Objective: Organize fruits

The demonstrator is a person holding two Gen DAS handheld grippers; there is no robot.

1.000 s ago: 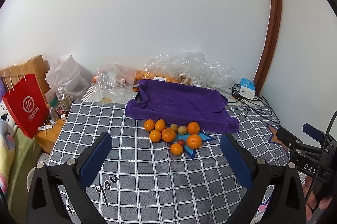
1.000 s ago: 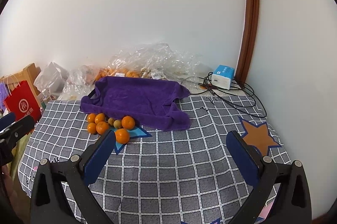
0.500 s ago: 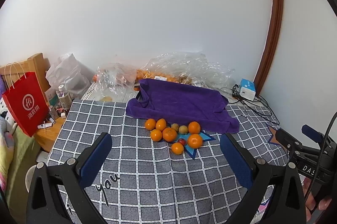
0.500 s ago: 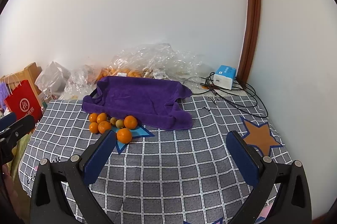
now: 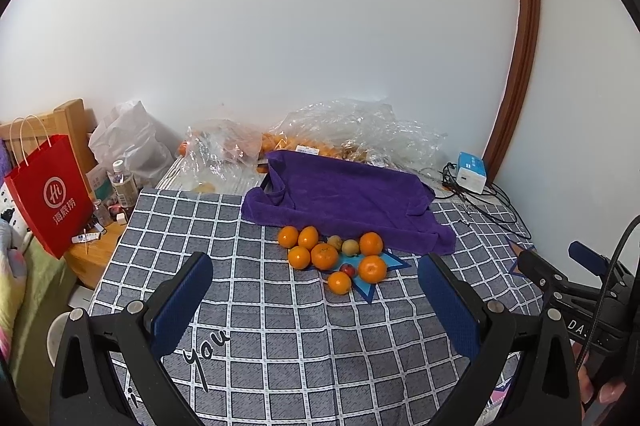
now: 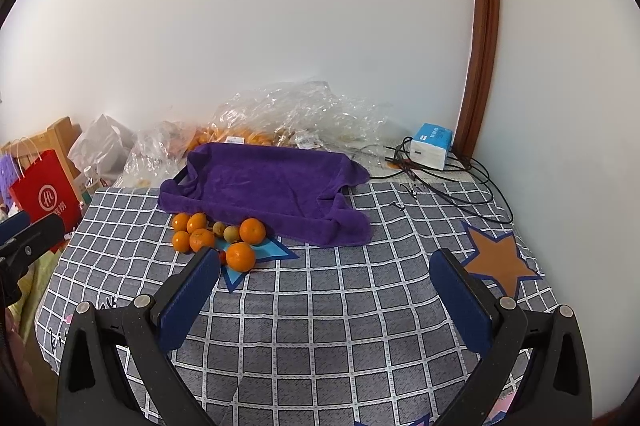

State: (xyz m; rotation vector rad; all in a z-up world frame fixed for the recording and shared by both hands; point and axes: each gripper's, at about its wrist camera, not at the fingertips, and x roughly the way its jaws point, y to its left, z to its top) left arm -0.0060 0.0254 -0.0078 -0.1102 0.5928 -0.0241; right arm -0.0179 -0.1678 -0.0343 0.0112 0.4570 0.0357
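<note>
Fruits (image 5: 334, 256) loose on the checked cloth, just in front of the purple towel (image 5: 344, 201); nothing picked yet.

Cluster: several oranges, two small brownish-green fruits, one small red fruit, touching or nearly so, at the towel's near edge. Left gripper (image 5: 316, 300) hovers short of the cluster, jaws spread wide, empty. Right gripper (image 6: 326, 292) also spread and empty, off to the right of the towel's near corner. Judged step: approach, before first grasp. Next move likely calls for lowering one gripper around an outer orange (image 5: 339, 283), nearest fruit and farthest from the towel, without nudging its neighbours into rolling.
</note>
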